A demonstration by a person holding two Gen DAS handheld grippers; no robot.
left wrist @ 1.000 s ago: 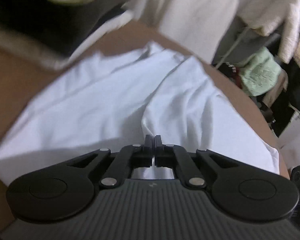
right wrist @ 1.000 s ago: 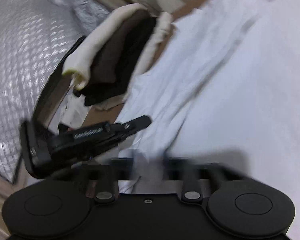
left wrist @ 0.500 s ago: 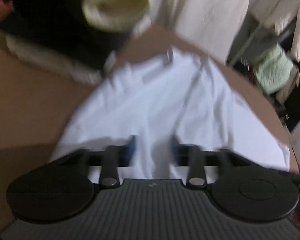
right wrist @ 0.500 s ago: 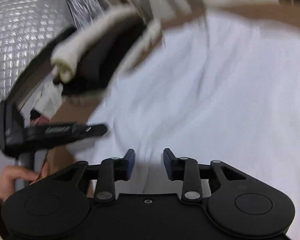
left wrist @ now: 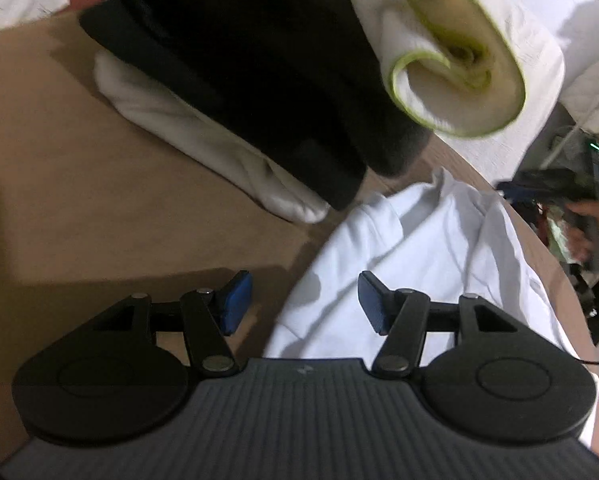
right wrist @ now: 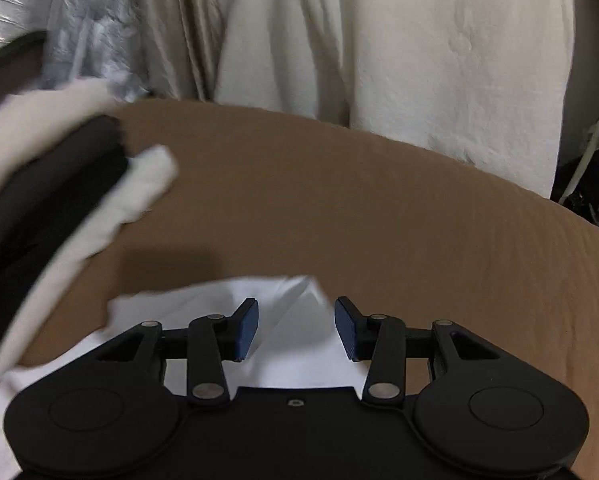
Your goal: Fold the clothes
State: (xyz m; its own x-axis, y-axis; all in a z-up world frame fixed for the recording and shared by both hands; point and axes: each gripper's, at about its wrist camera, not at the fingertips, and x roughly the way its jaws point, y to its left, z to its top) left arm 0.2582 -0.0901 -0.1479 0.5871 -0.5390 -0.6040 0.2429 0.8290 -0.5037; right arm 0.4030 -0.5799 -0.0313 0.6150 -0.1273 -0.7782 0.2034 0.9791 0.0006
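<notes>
white garment (left wrist: 431,248) rumpled, partly folded on table.

Left gripper (left wrist: 304,304) angled downward, jaws apart with a clear gap, blue pads (left wrist: 235,300) bare, nothing pinched between them. Right gripper (right wrist: 295,328) also pitched down, jaws opening at this moment, blue pads (right wrist: 246,326) not pressing on anything. In the left wrist view the right gripper shows far right, blurred, with the person's hand (left wrist: 587,232) wrapped around its handle, fingers curled. The hand holding the left gripper is out of frame. Both grippers' linkage arms are splayed evenly, left and right sides symmetric.
</notes>
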